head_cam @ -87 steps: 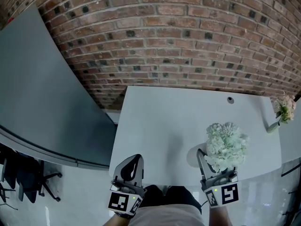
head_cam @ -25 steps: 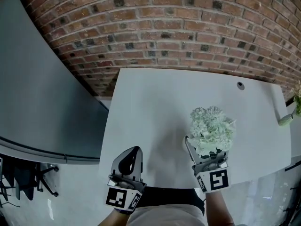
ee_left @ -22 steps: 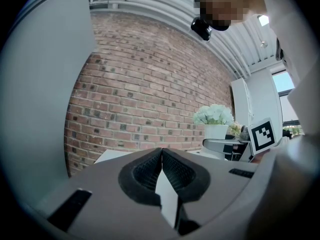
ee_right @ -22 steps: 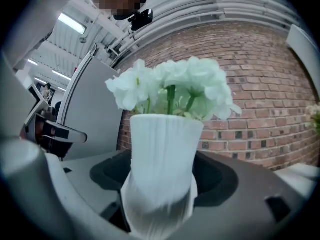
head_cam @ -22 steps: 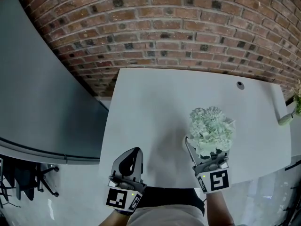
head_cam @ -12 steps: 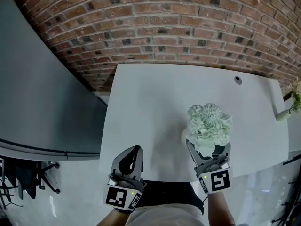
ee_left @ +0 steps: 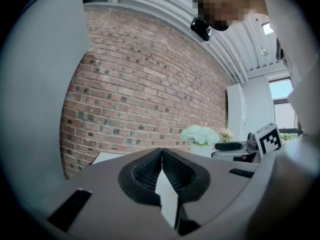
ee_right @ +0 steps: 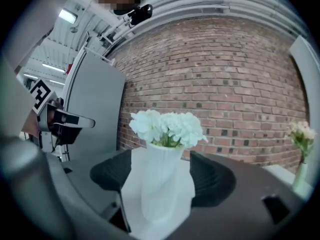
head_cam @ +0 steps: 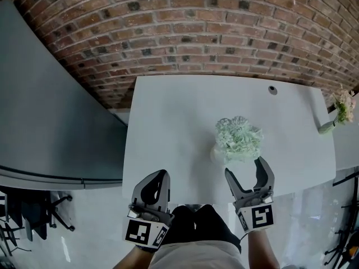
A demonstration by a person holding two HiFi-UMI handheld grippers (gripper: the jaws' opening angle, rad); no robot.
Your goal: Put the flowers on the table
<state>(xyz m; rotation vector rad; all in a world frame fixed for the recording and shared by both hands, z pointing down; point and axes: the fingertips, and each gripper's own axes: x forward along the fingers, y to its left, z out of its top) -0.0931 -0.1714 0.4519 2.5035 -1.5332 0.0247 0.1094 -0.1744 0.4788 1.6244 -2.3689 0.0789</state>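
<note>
A white vase (head_cam: pixel 215 152) of pale green-white flowers (head_cam: pixel 239 138) stands upright on the white table (head_cam: pixel 168 122), right of its middle. In the right gripper view the vase (ee_right: pixel 161 191) and its flowers (ee_right: pixel 167 126) stand just ahead of the jaws. My right gripper (head_cam: pixel 244 168) is open and holds nothing; it sits a little short of the vase, apart from it. At the table's near edge on the left, my left gripper (head_cam: pixel 161 176) is shut and empty. The left gripper view shows its pads pressed together, with the flowers (ee_left: pixel 200 134) off to the right.
A second, slim vase with pinkish flowers (head_cam: pixel 340 110) stands at the far right beyond the table's corner. A brick wall (head_cam: pixel 185 32) runs behind the table, and a grey partition (head_cam: pixel 50 111) closes the left side. A small round grommet (head_cam: pixel 272 90) marks the table's far right.
My right gripper opened, let go of the vase and drew back toward me. The vase now stands free on the table. The left gripper stayed shut in place.
</note>
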